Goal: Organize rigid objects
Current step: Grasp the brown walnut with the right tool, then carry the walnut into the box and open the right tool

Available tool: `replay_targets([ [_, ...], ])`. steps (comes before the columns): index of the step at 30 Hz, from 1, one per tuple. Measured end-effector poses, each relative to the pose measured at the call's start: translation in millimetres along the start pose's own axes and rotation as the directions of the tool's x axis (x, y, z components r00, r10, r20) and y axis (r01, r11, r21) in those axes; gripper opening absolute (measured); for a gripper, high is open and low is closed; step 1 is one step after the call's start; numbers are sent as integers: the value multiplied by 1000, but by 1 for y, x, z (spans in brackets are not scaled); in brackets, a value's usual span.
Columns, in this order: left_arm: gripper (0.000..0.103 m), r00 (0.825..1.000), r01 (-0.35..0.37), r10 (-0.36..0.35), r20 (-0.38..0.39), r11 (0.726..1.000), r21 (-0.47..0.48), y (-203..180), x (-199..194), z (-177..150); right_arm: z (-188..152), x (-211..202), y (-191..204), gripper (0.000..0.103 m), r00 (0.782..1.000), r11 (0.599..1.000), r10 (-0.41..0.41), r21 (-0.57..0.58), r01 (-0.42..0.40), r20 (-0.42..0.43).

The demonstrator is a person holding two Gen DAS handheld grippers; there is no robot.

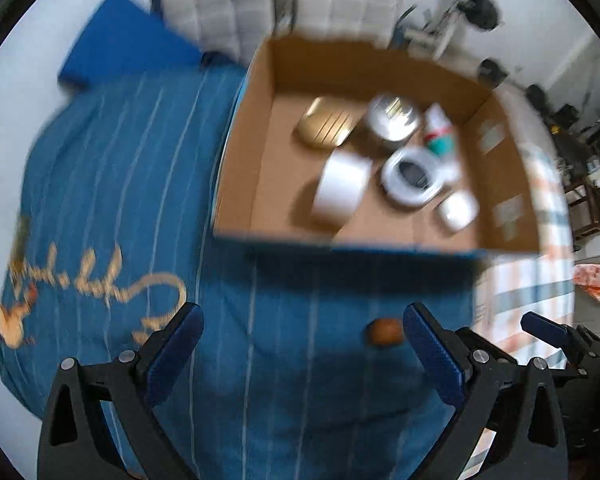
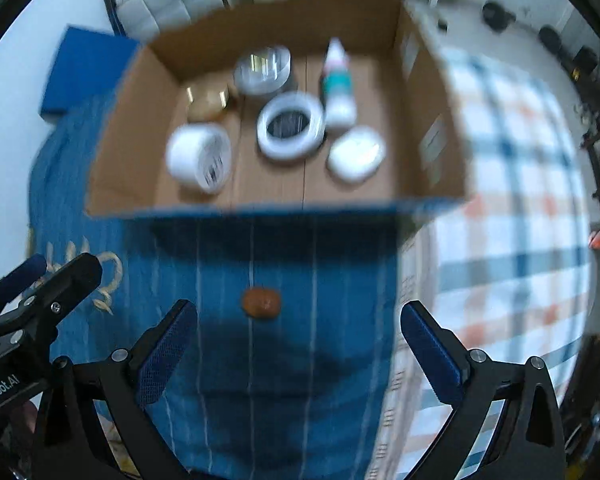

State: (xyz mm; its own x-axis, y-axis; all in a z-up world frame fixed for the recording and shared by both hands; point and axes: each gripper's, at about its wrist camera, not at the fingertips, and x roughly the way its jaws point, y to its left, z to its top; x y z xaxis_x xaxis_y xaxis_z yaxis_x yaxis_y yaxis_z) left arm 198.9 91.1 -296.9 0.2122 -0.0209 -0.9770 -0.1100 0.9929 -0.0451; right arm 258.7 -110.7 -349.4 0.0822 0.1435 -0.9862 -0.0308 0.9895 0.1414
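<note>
A blue striped cloth (image 2: pixel 284 360) covers the surface's left part, a checked cloth (image 2: pixel 512 208) its right; white padded chairs (image 1: pixel 284 4) stand beyond the far edge.

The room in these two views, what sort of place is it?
Probably a lived-in room at home: a cardboard box sits on a blue striped cloth and a checked cloth, with white padded chairs behind and cluttered furniture far right.

Blue striped cloth (image 1: pixel 140 200) beside plaid cloth (image 2: pixel 512 208); white tufted chairs (image 1: pixel 284 4) behind; pale floor; dark clutter at right.
</note>
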Motion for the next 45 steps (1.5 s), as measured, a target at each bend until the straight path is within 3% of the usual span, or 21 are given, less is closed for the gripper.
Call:
replay_targets([
  [7, 102, 990, -5, 1, -144, 1000, -21, 25, 77, -19, -14, 96, 20, 81, 986, 1000, -5, 25, 10, -168],
  [11, 102, 984, 0, -3, -178, 1000, -14, 29, 97, -21, -15, 121, 27, 67, 982, 999, -36, 28, 42, -187],
  [15, 102, 978, 15, -18, -208, 1000, -13, 27, 109, -24, -17, 126, 35, 43, 981, 995, -91, 15, 95, -171],
  [20, 102, 979, 19, -14, -201, 1000, 21, 16, 104, -28, -20, 123, 37, 43, 982, 994, -106, -9, 105, -159],
  [27, 102, 987, 44, -32, -156, 996, 75, -6, 72, -43, -43, 88, 17, 43, 989, 992, -119, -61, 114, -85],
  [32, 102, 992, 91, -80, -94, 990, 110, -26, 17, -48, -56, 37, 7, 43, 996, 993, -90, -76, 88, -21],
  [35, 102, 991, 135, -131, -38, 984, 118, -33, -20, -29, -56, -5, -1, 43, 999, 997, -41, -62, 43, 30],
  [39, 102, 984, 162, -171, 56, 976, 143, -50, -58, 4, -28, -59, -8, 43, 995, 999, 4, -48, 0, 100],
  [45, 102, 981, 141, -160, 112, 977, 157, -58, -60, 59, 28, -80, -9, 43, 987, 999, -3, -31, 8, 158],
])
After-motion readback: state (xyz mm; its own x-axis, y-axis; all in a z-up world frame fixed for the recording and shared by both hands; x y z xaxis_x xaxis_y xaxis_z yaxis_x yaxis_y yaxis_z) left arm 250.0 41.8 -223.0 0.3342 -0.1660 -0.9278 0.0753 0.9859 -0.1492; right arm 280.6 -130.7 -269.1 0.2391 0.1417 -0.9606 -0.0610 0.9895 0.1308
